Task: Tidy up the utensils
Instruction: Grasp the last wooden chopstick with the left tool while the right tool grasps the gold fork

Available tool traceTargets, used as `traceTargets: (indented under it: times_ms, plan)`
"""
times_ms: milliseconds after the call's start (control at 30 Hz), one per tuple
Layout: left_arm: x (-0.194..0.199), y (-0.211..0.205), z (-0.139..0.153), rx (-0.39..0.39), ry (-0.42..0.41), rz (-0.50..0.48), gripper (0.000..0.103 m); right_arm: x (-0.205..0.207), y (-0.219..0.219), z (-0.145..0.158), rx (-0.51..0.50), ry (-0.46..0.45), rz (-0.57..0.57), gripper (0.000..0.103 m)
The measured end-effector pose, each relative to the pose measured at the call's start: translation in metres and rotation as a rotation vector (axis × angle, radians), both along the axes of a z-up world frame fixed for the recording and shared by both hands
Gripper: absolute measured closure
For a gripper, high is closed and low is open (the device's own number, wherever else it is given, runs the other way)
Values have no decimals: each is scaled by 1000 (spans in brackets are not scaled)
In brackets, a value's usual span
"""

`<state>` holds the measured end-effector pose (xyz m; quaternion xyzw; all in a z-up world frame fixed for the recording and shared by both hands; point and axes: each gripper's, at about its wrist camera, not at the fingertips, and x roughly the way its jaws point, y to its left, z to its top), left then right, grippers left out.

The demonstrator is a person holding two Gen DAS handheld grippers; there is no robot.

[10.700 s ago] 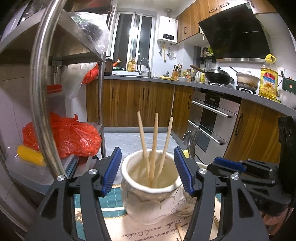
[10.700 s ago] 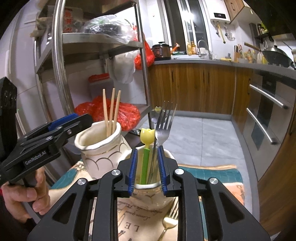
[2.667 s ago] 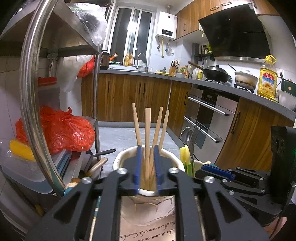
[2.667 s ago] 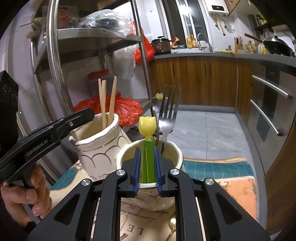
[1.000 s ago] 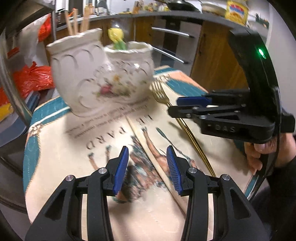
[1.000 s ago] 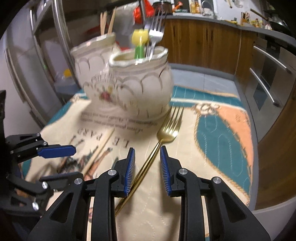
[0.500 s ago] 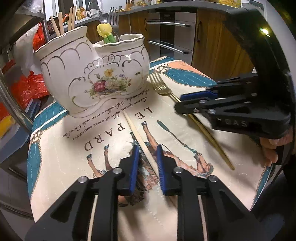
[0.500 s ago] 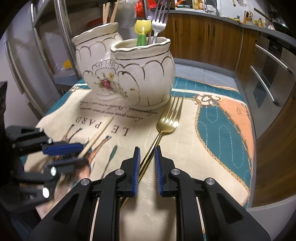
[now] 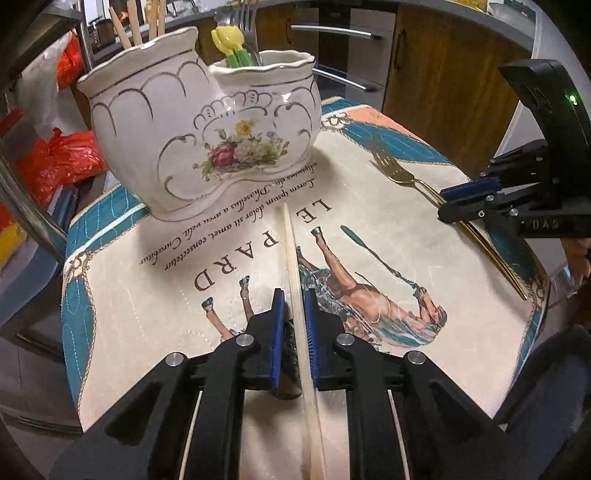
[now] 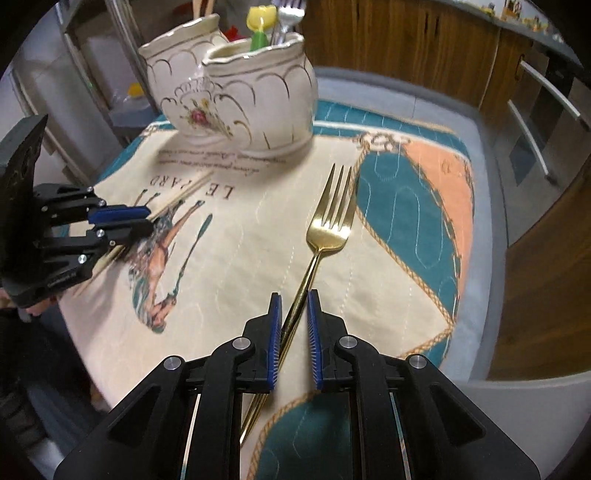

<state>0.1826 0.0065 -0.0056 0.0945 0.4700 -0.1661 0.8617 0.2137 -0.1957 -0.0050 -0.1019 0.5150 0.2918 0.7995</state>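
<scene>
Left gripper jaws nearly pressed onto a slim wooden chopstick lying flat on the printed cloth surface, right gripper jaws narrowly straddling the gold fork, before the scalloped ceramic holder.

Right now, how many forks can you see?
2. A gold fork lies on the mat, its handle between the right tongs. A silver fork stands in the white holder; others may hide inside.
</scene>
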Motion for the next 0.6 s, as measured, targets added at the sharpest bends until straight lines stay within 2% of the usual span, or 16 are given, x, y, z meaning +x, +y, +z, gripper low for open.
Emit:
traceTargets:
  times_ms: [333,467,600]
  plan:
    - [23,-4,4,27,182,-46,91,22,28,2,-189,155,36,88]
    - [27,-9,3,63,224,-57,91,27,39,2,-244,173,34,88]
    - [29,-22,4,133,229,-67,92,29,42,1,-232,158,10,90]
